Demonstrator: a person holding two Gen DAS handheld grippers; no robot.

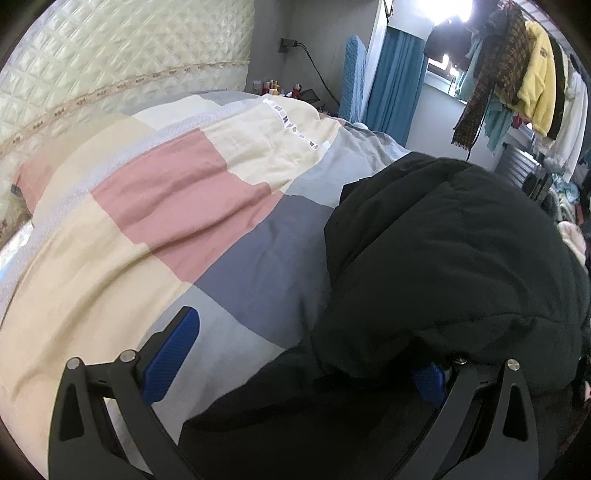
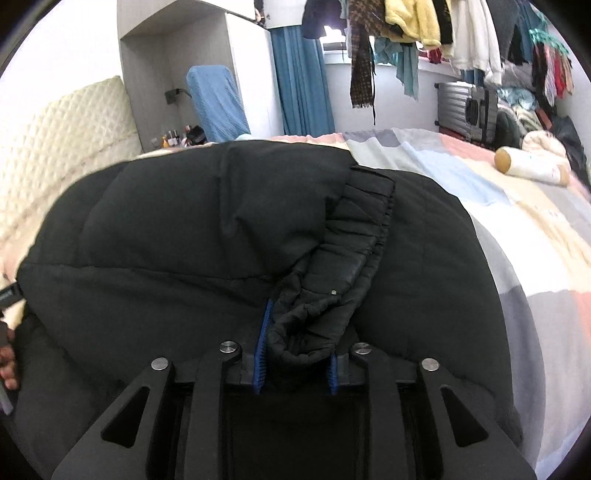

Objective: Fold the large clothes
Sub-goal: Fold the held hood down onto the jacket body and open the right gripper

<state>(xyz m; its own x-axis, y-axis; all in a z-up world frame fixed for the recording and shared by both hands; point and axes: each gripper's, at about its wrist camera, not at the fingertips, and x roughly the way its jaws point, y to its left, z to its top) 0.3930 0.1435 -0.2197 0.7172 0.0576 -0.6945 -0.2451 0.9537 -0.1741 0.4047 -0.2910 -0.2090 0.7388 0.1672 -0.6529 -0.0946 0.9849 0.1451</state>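
A black puffy jacket (image 1: pixel 443 258) lies in a heap on the patchwork bedcover (image 1: pixel 184 203). In the left wrist view my left gripper (image 1: pixel 303 369) stands wide open at the jacket's near left edge. Its left pad (image 1: pixel 173 354) is bare over the bedcover, and its right pad (image 1: pixel 428 380) is half hidden under a jacket fold. In the right wrist view the jacket (image 2: pixel 166 240) fills the middle. Its sleeve with the gathered cuff (image 2: pixel 354 229) runs down into my right gripper (image 2: pixel 297 363), whose narrow-set blue pads have the bunched sleeve end filling the gap and touching both.
The padded headboard (image 1: pixel 110 55) is at the left, with a small stand of bottles (image 1: pixel 277 88) behind the bed. Hanging clothes (image 2: pixel 424 22) and a silver suitcase (image 2: pixel 465 110) are beyond it. A white roll with brown ends (image 2: pixel 532 168) lies on the bedcover (image 2: pixel 517 240). A person's hand (image 2: pixel 7 354) shows at the left edge.
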